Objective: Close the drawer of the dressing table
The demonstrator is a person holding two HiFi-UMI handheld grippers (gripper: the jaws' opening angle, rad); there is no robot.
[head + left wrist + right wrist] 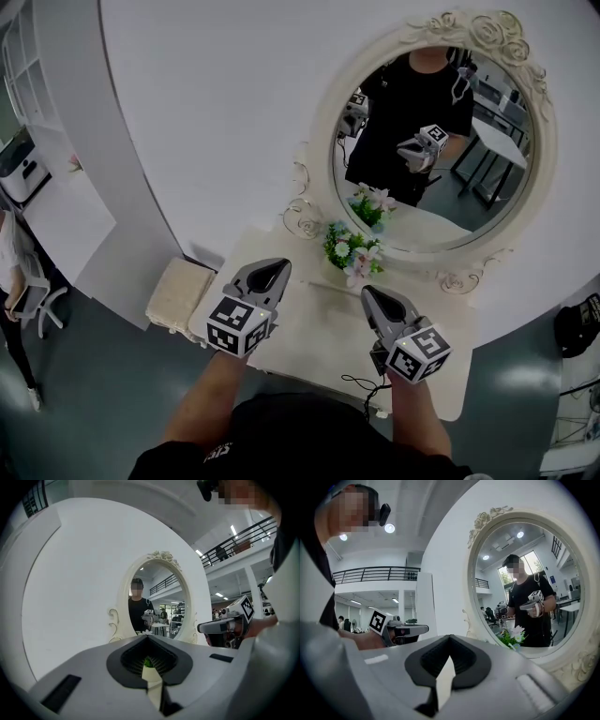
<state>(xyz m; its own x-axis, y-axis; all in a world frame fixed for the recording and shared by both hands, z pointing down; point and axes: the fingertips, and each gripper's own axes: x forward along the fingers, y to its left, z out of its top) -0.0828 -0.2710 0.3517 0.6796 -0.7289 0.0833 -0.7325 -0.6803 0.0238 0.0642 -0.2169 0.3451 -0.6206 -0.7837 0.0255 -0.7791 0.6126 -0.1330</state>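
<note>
The white dressing table point(309, 330) stands against a white wall, with an oval ornate mirror point(327, 114) on it. Its drawer shows in no view; the table's front edge is hidden under my arms and body. My left gripper point(275, 267) hovers over the left part of the tabletop, pointing at the wall, shut with nothing in it point(147, 638). My right gripper point(367, 293) hovers over the right part, also shut and empty point(450, 638). The two are side by side and apart, and each appears in the other's view: the right gripper point(225, 626), the left gripper point(401, 631).
A pot of pink and white flowers point(352, 251) stands on the table in front of the mirror, just beyond both grippers. A beige cushioned stool point(176, 292) sits left of the table. A thin black cable point(361, 384) hangs at the table's front. A person stands at far left point(14, 281).
</note>
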